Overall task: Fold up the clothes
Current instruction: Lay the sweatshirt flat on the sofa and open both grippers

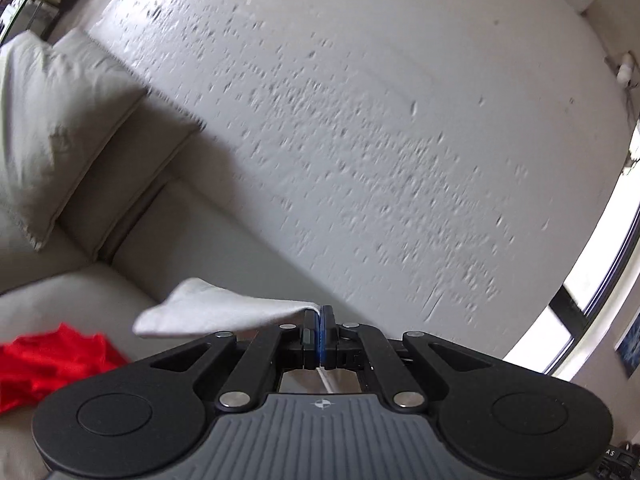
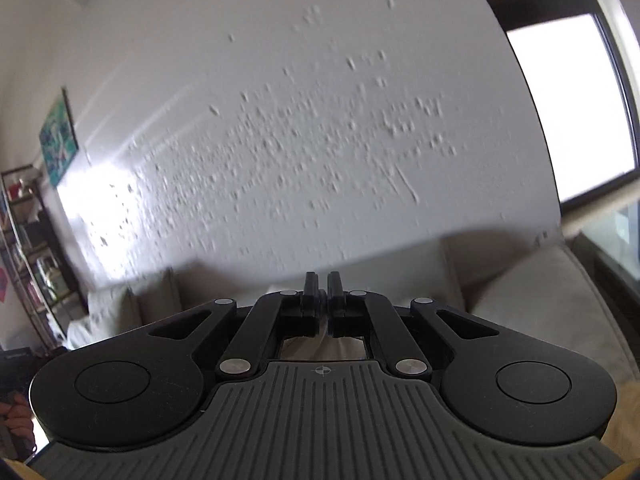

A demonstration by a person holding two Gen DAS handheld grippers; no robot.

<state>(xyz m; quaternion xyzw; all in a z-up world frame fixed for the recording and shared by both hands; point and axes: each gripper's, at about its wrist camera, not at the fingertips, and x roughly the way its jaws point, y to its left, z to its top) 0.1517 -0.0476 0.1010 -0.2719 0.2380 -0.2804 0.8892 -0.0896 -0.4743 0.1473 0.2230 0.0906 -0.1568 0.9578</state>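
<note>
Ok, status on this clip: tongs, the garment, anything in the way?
Left tongs shut on grey cloth, lifted over the sofa. Right tongs nearly closed, grip unclear. Red garment lying beside; nothing blocking.

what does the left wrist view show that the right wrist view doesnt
Only the left wrist view shows clothes: the left gripper is shut on a corner of a grey cloth, and a red garment lies on the sofa seat at lower left, below a back cushion.

Only the right wrist view shows the bookshelf, the teal picture, and the right gripper, nearly closed with a narrow gap; whether it holds any fabric cannot be told.

Both share the white textured wall, a window and the beige sofa.
</note>
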